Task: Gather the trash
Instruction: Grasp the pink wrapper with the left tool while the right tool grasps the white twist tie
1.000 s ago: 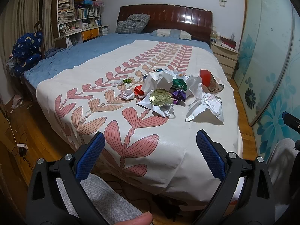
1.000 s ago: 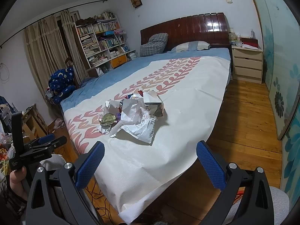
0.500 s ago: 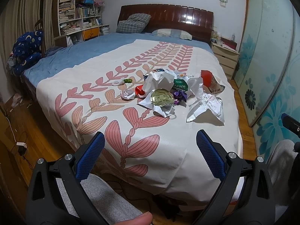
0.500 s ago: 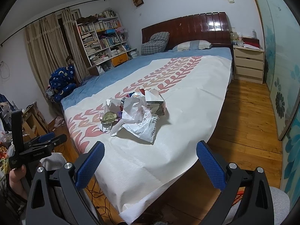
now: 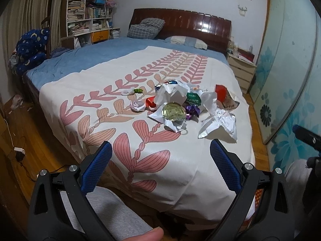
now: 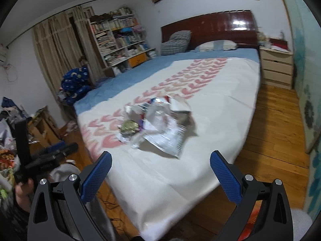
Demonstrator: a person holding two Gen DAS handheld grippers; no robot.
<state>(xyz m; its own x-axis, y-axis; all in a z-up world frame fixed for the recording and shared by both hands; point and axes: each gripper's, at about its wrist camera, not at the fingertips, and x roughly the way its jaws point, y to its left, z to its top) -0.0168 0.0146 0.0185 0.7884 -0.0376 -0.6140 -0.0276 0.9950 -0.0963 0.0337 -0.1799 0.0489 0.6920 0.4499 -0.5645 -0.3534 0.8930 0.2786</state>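
Observation:
A heap of trash lies on the bed's white leaf-patterned sheet (image 5: pixel 152 160): a round gold tin lid (image 5: pixel 173 111), crumpled white paper (image 5: pixel 172 93), a green wrapper (image 5: pixel 193 98), a purple wrapper (image 5: pixel 192 111), a red packet (image 5: pixel 222 93), a silver foil bag (image 5: pixel 219 123) and a small green scrap (image 5: pixel 138 90). The heap also shows in the right wrist view, with the foil bag (image 6: pixel 167 134) nearest. My left gripper (image 5: pixel 159 160) is open and empty, short of the bed's foot. My right gripper (image 6: pixel 160 169) is open and empty, off the bed's near corner.
A bookshelf (image 5: pixel 88 10), curtains and a blue star-print bundle (image 5: pixel 30 50) stand left of the bed. A bedside cabinet (image 5: pixel 241 73) and glass sliding doors (image 5: pixel 284 64) are on the right. Wooden floor (image 6: pixel 276 124) runs along the bed's right side. Clutter (image 6: pixel 8 132) lies far left.
Both grippers have moved closer to the bed and the trash heap, which looks larger now. The right view has swung and is blurred. Both stay open.

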